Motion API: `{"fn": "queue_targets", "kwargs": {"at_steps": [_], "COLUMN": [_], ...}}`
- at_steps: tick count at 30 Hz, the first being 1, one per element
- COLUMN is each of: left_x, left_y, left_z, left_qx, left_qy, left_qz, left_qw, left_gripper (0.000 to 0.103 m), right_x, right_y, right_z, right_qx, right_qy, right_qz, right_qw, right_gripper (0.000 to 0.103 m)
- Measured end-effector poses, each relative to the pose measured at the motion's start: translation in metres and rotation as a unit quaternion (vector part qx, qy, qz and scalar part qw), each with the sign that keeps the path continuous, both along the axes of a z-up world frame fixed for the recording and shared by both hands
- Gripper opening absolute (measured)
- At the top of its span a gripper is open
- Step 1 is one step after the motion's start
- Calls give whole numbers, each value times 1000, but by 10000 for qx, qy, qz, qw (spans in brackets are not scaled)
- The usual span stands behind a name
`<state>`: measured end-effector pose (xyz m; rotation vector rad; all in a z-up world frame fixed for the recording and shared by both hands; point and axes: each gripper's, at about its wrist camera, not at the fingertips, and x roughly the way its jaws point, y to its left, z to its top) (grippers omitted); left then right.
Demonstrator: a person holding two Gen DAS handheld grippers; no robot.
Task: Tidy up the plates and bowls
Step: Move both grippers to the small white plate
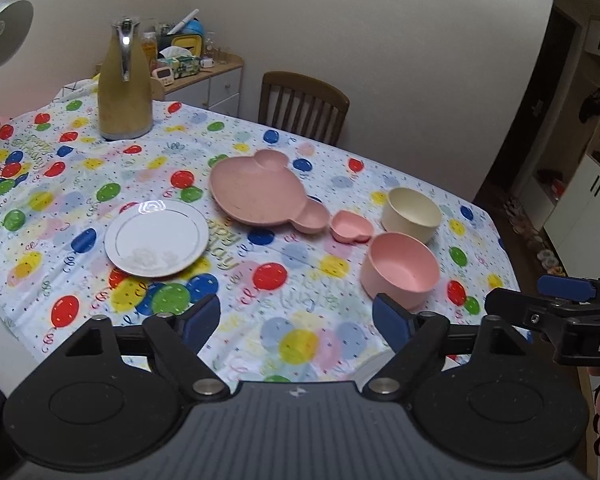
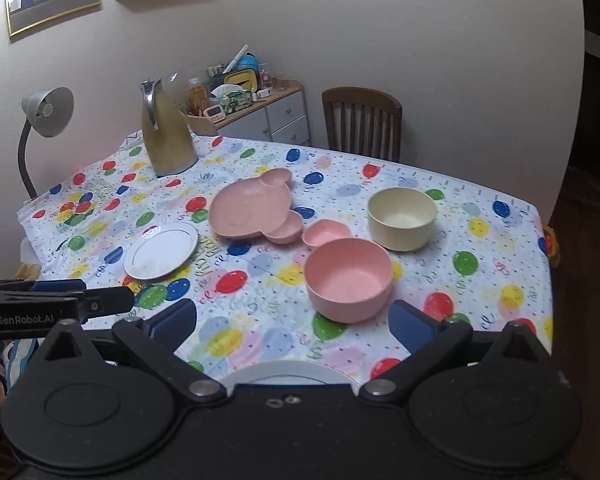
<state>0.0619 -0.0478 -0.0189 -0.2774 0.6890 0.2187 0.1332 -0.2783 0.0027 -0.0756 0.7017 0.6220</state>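
left gripper: jaws spread wide, nothing between them
right gripper: same deal, wide apart and empty
pink bowl: 12 o'clock, just past the right gripper
cream bowl: 1 o'clock, beside the heart dish
mouse plate, white plate: 10–11 o'clock, apart
progress: looks barely started, nothing stacked yet

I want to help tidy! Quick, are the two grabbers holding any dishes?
Left gripper: open, holding nothing.
Right gripper: open, holding nothing.
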Motion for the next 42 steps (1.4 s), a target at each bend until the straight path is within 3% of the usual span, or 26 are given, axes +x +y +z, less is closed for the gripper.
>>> {"fn": "queue_targets", "kwargs": {"at_steps": [3, 12, 20, 29, 33, 37, 42], "left_x": [6, 40, 74, 101, 107, 112, 118], "left_y": [23, 115, 195, 245, 257, 269, 282], "left_z": [-3, -21, -52, -95, -109, -121, -133], "left_qx": [-11, -41, -84, -390, -524, -717, -947], "left_qy": [-59, 32, 234, 632, 754, 855, 983], "left_qz": [62, -26, -72, -87, -65, -2, 63], "left_qw": [10000, 10000, 9997, 9972, 9958, 9938, 9906], "left_gripper": [103, 103, 103, 102, 102, 93, 68], "right_x": [0, 10, 29, 55, 70, 85, 104], "right_y": [22, 109, 186, 245, 266, 284, 294], "right_z": [2, -7, -33, -71, -86, -100, -113], "right_qx": [22, -135, -387, -635, -660, -743, -723], "right_qy": [-182, -268, 39, 346, 543, 692, 980], "right_qz": [-13, -266, -535, -515, -296, -72, -29], "right_qw": [9998, 9992, 9978, 9960, 9959, 9948, 9926], "right_gripper": [102, 103, 102, 98, 90, 82, 80]}}
